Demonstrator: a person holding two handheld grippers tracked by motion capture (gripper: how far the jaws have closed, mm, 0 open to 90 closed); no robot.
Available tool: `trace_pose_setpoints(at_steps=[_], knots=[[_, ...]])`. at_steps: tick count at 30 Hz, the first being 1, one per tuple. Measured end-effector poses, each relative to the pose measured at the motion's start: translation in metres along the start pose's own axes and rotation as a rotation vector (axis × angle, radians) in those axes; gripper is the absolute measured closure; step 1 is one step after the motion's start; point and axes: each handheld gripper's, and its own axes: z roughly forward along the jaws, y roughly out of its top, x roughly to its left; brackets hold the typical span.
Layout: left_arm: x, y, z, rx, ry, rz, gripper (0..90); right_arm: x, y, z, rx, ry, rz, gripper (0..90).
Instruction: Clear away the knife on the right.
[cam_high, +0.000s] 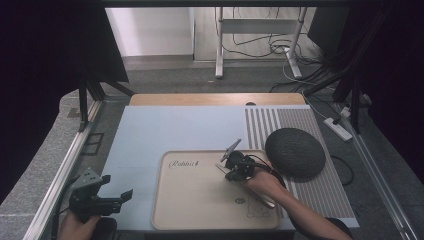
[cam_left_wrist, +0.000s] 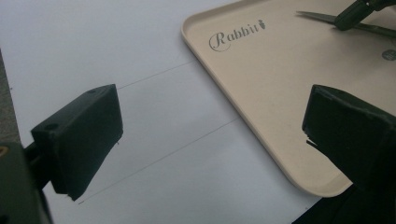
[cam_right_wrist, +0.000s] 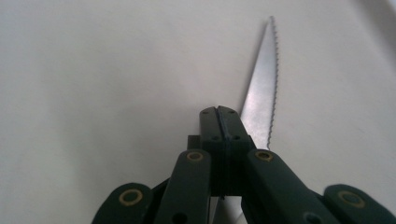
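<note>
- High view: a pale blue-grey table (cam_high: 165, 135) carries a beige rectangular plastic tray (cam_high: 200, 200) printed with the word "Rabbit" and set against the near edge, right of the middle.
- A dark grey round knitted cushion-like object (cam_high: 295, 151) lies on the striped right part of the table, just beside the tray's far right corner.
- The right gripper (cam_high: 223, 169) is over the far right part of the tray, its jaws pressed together on a serrated steel knife (cam_high: 220, 168) whose tip pokes out to the left of them; the knife's handle end lies along the tray under the right hand (cam_high: 262, 183), toward the tray's near right corner.
- The left gripper (cam_high: 120, 192) is at the near left corner of the table, off the tray, with its jaws spread and nothing between them; the left hand (cam_high: 75, 226) holds it from below.
- Left gripper view: its two black jaws stand wide apart over the bare table, and the tray's rounded corner (cam_left_wrist: 322, 186) sits near the right jaw. Far off on the tray, the knife blade (cam_left_wrist: 322, 18) shows with the other gripper on it.
- Right gripper view: the black jaws are closed flat against each other, and the toothed blade (cam_right_wrist: 261, 102) runs out past them to the upper right, over the tray's plain beige floor (cam_right_wrist: 93, 84).
</note>
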Motion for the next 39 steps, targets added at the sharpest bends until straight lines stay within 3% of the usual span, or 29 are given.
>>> trace_pose_setpoints(at_steps=[7,11,15,28,39], knots=[[-0.001,0.0,0.001,0.005,0.003,0.01,5.1,-0.021,-0.019,-0.01,0.003,-0.048,0.085,89.8],[-0.001,0.0,0.0,0.004,0.004,0.012,5.1,-0.027,-0.028,-0.014,-0.007,-0.036,0.12,89.8],[-0.001,0.0,0.0,0.004,0.003,0.012,5.1,-0.028,-0.034,-0.017,0.003,-0.052,0.118,89.9],[-0.002,0.001,0.001,0.005,0.004,0.014,5.1,-0.045,-0.071,-0.035,-0.008,-0.027,0.216,89.8],[-0.001,0.001,0.001,0.005,0.002,0.012,5.1,-0.044,-0.085,-0.041,-0.006,-0.016,0.237,89.8]])
